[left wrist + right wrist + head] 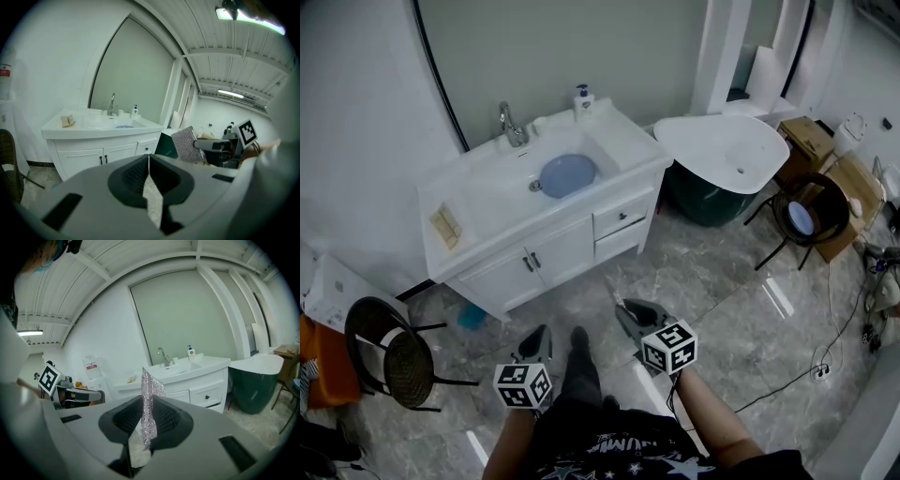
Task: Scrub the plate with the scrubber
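**Scrubber clamped, plate far ahead in the basin**

The right gripper (146, 404) pinches a silvery, glittery scrubber (151, 386), which stands edge-on above its jaws. The left gripper (149, 159), just beside it, has its jaws pressed together on nothing. Well ahead of both, the blue plate (567, 174) lies in the basin of a white vanity (487, 246), near the tap (513, 124). The pump bottle (583, 99) beyond the basin and the red label on a white tank (91, 367) carry print too small to read
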Demonstrator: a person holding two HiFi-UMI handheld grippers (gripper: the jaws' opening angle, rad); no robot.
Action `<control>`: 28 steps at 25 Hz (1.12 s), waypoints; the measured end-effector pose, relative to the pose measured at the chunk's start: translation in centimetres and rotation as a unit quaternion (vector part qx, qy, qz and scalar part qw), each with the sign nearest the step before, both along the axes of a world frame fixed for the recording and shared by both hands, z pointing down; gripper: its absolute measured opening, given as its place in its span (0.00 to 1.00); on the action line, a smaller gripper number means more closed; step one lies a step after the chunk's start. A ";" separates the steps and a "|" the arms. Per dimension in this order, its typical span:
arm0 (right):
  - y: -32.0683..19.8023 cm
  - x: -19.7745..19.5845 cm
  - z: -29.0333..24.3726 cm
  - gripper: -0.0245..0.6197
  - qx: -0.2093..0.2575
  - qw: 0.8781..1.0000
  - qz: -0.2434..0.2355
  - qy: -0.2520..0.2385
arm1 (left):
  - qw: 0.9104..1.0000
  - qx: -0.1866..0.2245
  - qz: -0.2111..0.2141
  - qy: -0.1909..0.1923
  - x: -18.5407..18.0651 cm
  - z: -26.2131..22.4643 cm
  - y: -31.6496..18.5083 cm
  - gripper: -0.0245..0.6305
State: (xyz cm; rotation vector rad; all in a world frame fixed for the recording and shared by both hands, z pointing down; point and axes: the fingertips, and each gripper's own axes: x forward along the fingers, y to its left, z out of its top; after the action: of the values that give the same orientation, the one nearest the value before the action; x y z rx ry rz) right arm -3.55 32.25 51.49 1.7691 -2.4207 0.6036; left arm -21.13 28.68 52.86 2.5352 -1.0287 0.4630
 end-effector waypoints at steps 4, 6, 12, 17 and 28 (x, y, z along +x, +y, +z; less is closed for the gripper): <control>-2.3 1.6 0.1 0.15 -0.002 1.000 0.005 0.002 | 1.000 0.003 0.005 0.006 1.8 -0.2 -2.9 0.07; -4.0 2.4 0.1 0.15 -0.002 1.000 0.010 0.001 | 1.000 0.004 0.007 0.009 2.8 -0.3 -4.7 0.07; -9.7 4.3 0.6 0.15 -0.008 1.000 0.016 0.001 | 1.000 -0.001 0.013 0.015 4.9 0.2 -10.8 0.07; -15.2 6.3 0.6 0.15 -0.017 0.999 0.029 -0.002 | 1.000 -0.011 0.017 0.013 6.7 0.3 -16.8 0.07; -26.9 8.7 -0.6 0.15 -0.029 0.999 0.044 -0.004 | 0.999 -0.027 0.023 0.021 8.9 -0.5 -29.0 0.07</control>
State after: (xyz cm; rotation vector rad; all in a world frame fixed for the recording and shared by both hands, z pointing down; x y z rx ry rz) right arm 5.16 5.30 50.89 1.8608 -2.3149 0.6840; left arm -12.19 -0.32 52.39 2.5152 -0.9310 0.4416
